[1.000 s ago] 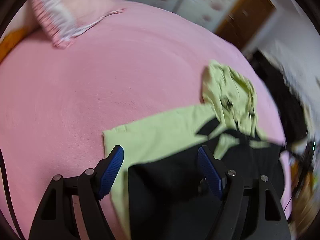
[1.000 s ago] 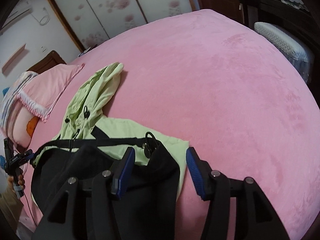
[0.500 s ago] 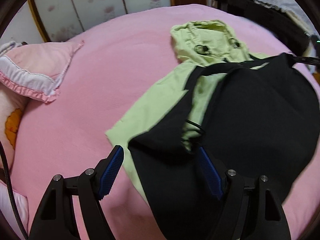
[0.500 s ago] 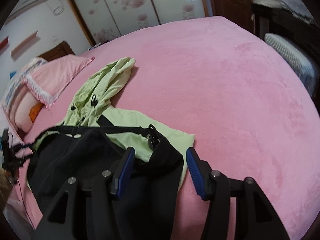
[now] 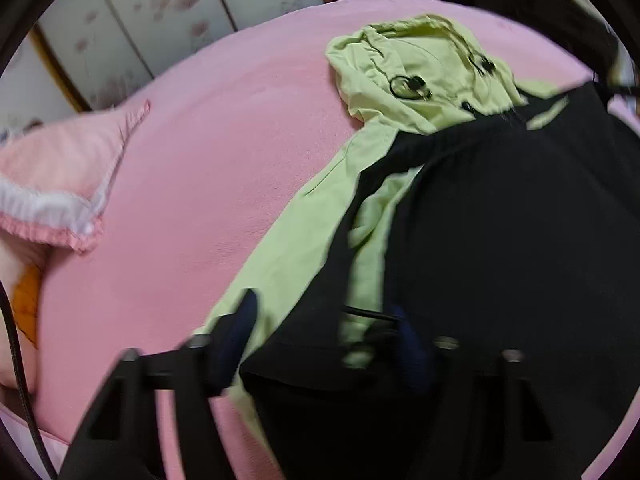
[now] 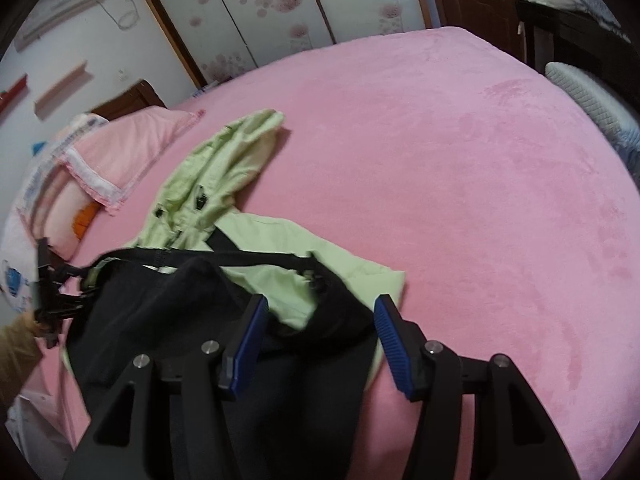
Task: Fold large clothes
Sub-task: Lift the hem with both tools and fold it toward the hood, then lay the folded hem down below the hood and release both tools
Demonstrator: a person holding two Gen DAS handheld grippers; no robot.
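A light green hooded jacket with black panels [image 5: 500, 240] lies on the pink bed, hood [image 5: 420, 68] away from me. It also shows in the right wrist view [image 6: 224, 184], partly folded, black part [image 6: 168, 312] near me. My left gripper [image 5: 324, 340] is open, blurred, its jaws either side of the jacket's near edge. My right gripper [image 6: 320, 340] is open, its jaws either side of a black bunched corner [image 6: 336, 312]. The left gripper [image 6: 50, 292] also appears at the far left of the right wrist view.
The pink bed [image 6: 460, 160] spreads wide to the right. Pink pillows [image 5: 60, 184] lie at the head, also in the right wrist view [image 6: 120, 156]. Flowered wardrobe doors [image 6: 280, 12] stand behind. A white padded seat [image 6: 592, 100] and dark furniture stand off the right edge.
The left gripper's view has swung and moved closer over the jacket; the hood now lies straight ahead. The right gripper has edged forward around the black corner. Both jaws stay apart.
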